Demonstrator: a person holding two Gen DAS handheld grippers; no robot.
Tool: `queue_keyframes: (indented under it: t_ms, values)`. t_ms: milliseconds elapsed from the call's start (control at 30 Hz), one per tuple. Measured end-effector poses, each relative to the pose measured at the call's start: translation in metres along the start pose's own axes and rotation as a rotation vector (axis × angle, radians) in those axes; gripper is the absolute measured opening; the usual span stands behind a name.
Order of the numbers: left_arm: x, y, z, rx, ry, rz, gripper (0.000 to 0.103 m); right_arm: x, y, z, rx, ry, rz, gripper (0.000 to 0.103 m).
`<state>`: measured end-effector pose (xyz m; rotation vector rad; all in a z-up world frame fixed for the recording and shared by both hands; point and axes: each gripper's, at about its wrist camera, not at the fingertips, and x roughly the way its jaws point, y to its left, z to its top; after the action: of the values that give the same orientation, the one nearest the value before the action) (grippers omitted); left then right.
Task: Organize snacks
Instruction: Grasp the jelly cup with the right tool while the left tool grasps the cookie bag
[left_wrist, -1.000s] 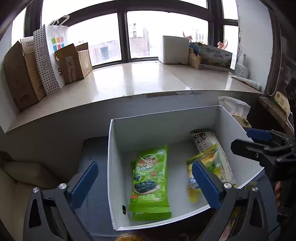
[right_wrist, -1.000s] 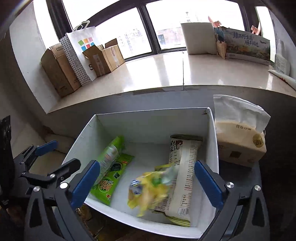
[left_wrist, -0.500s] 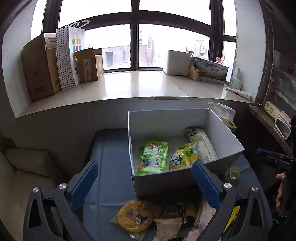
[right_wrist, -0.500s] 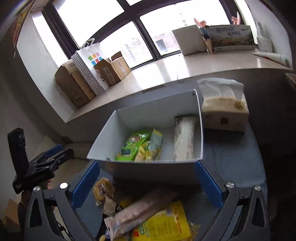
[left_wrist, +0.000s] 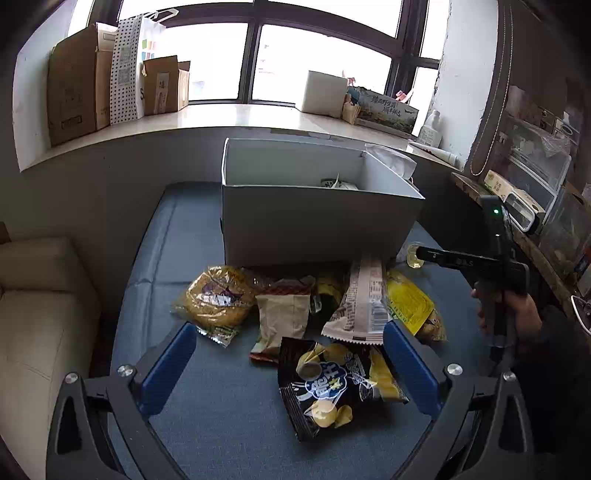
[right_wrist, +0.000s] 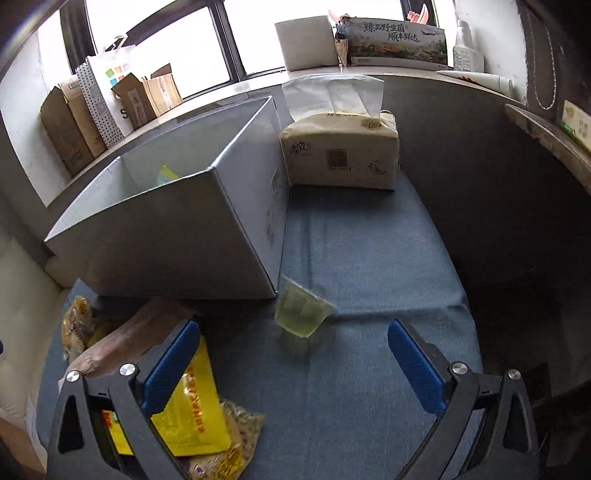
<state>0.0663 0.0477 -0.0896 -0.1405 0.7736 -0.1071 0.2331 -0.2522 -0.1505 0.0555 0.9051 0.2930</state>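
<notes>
Long box (right_wrist: 397, 40) on the sill, far beyond the fingers: "臻品野生菌 顺丰鲜达". Tissue pack (right_wrist: 340, 155) ahead, between the fingers: handwritten "清风". Paper bag (right_wrist: 110, 99) far left: letter "S". Snack print unreadable.

The left tool (left_wrist: 286, 363) has a black angular frame with triangular cut-outs near its base, and 2 fingers faced with flat blue pads (left_wrist: 168, 367). Silver round screw heads sit on each finger arm, 2 per side. The right tool (right_wrist: 293, 363) is built the same: black frame, blue pads (right_wrist: 413, 369), 2 silver screws on each arm. Seen from the left wrist camera, the right tool (left_wrist: 461, 260) is a slim black body with small white lettering on its side and a green light on an upright black part, with a hand (left_wrist: 517, 314) on its grip and a dark sleeve behind
</notes>
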Motion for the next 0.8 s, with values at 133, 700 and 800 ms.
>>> queue_keyframes:
  t_ms: [133, 700, 800]
  values:
    - [0.001, 0.015, -0.007, -0.058, 0.029, 0.028, 0.103, 0.026, 0.001, 0.011, -0.014, 0.016, -0.038, 0.08]
    - [0.042, 0.044, 0.006, -0.039, 0.072, 0.061, 0.103, 0.007, 0.0, 0.002, -0.013, 0.0, -0.031, 0.049]
    - [0.075, 0.053, 0.016, 0.044, 0.156, 0.058, 0.103, -0.014, 0.004, -0.005, -0.019, -0.018, -0.001, 0.049]
